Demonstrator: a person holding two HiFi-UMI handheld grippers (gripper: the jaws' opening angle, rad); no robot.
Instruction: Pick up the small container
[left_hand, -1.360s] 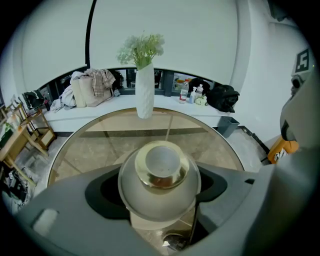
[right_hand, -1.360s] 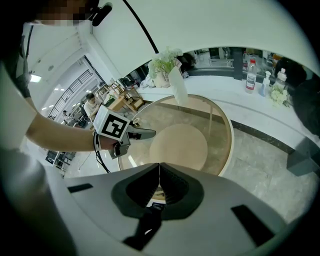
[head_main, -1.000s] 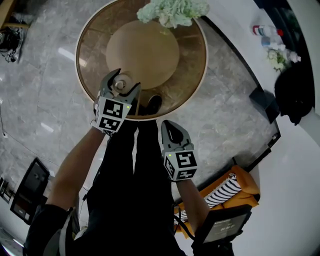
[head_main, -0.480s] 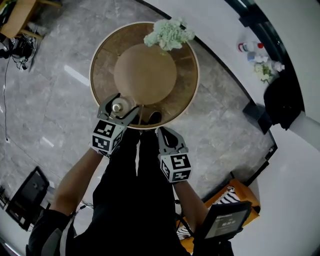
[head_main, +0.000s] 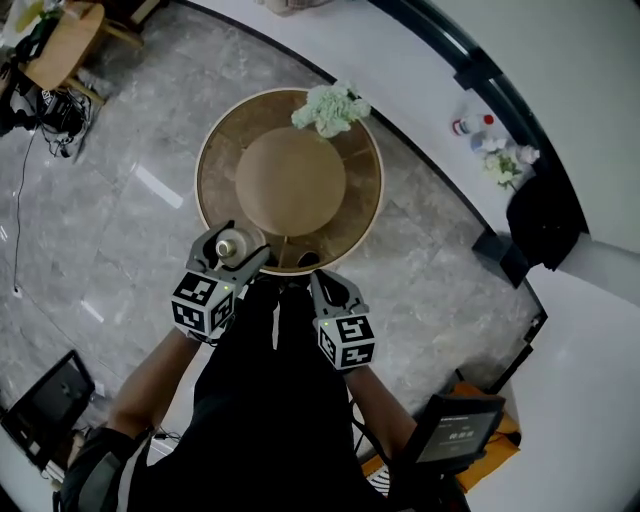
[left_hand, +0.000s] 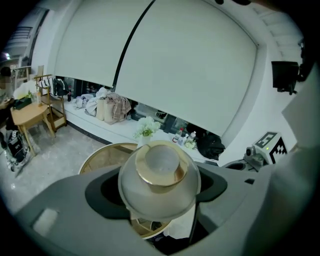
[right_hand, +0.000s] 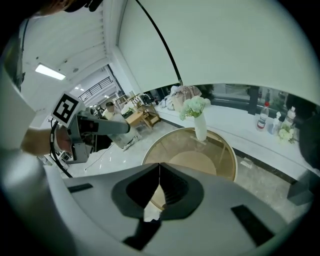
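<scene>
while left gripper (head_main: 236, 244) clamps small container (left_hand: 159, 182), over table edge (head_main: 292, 271)

Both arms reach forward and down from the body, a gripper in each hand. The left arm (head_main: 150, 385) angles outward from the shoulder, and the left gripper (head_main: 240, 240) sits slightly further out than the other, its jaws clamped round the container (head_main: 230, 243), which fills the gap between them. The right gripper (head_main: 320, 279) points forward just beside it without touching it. Its jaws are pressed together, holding nothing.
</scene>
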